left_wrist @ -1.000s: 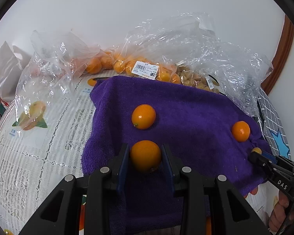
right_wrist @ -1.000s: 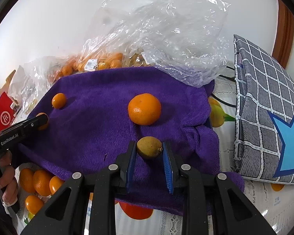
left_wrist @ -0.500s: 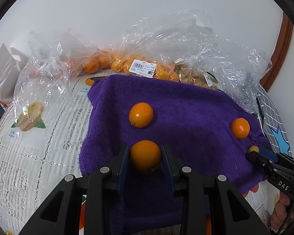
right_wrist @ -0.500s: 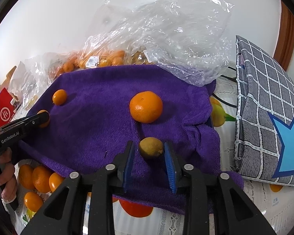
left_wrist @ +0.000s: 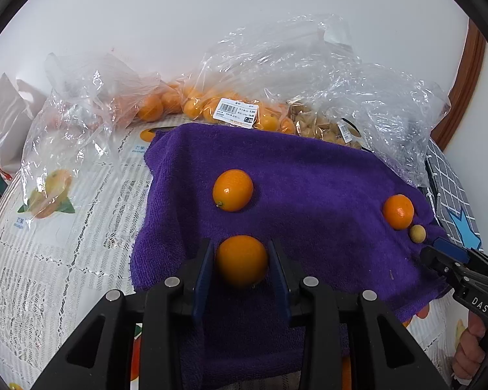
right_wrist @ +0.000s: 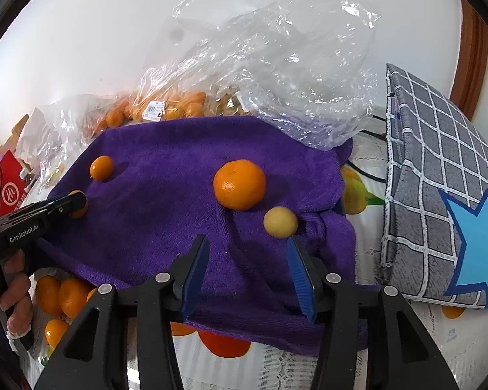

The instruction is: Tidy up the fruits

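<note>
Worktop [left_wrist: 48,260]: covered by a white lace-patterned cloth printed with fruit pictures. The left wrist view shows its long left stretch; the right wrist view shows only strips near the bottom edge.

Purple towel [left_wrist: 309,178]: spread over the worktop, in both views. Its bunched right corner shows clearly only from the right wrist.

Clear plastic bags [left_wrist: 292,74]: crumpled along the towel's far edge, holding small orange fruit and a paler kind, with a price label facing the left wrist camera.

Grey checked cushion [right_wrist: 439,178]: blue star on it, right of the towel. Seen broadly from the right wrist; a sliver at the left wrist view's edge.

Left claw [left_wrist: 242,261]: closed on an orange kumquat [left_wrist: 242,260], blue pads against both its sides, over the towel's near-left part. The right wrist view shows this claw from the side, fruit mostly hidden, a hand [right_wrist: 14,292] on its handle.

Right claw [right_wrist: 249,269]: jaws opening, nothing between them; only towel lies in the gap.

Mandarin [right_wrist: 239,184]: on the towel, beyond the right claw.

Second kumquat [left_wrist: 233,190]: loose on the towel, beyond the held one.

Small yellow fruit [right_wrist: 280,222]: on the towel just beyond the right claw's right finger, free of the pads, near the mandarin.

Loose orange fruit [right_wrist: 61,295]: a cluster beside the towel's near-left edge, seen only from the right wrist.
</note>
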{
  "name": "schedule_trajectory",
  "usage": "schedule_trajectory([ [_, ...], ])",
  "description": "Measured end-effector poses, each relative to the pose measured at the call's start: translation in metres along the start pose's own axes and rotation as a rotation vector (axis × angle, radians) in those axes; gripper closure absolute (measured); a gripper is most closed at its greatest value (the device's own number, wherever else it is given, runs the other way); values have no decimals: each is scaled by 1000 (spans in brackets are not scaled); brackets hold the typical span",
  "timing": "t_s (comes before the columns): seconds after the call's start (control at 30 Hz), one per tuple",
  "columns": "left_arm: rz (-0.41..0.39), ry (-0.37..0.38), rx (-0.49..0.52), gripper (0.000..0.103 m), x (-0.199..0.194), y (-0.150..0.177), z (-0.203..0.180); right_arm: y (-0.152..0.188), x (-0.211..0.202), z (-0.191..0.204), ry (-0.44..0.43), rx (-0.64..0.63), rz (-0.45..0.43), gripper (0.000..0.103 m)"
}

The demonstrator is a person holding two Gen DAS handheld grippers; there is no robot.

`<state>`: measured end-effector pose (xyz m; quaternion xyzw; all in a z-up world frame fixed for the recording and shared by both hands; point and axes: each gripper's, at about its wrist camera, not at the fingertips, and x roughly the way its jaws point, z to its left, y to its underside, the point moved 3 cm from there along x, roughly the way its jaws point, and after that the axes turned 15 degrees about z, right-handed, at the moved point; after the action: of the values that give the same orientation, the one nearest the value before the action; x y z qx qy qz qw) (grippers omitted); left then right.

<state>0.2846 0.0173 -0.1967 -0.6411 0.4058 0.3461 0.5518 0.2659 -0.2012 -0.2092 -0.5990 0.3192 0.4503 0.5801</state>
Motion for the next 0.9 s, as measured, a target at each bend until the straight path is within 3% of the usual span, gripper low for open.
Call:
schedule_trajectory([
  [0.17,-13,14,0,66,-2,0,0,0,-5,-2,32,13,-30,47],
  [0.6,-121,17,13,61,-23,0,-4,3,-25,-13,17,67,-107,47],
  [0.9,-159,41,25,61,-30,2,-7,2,-27,-12,17,69,-79,47],
])
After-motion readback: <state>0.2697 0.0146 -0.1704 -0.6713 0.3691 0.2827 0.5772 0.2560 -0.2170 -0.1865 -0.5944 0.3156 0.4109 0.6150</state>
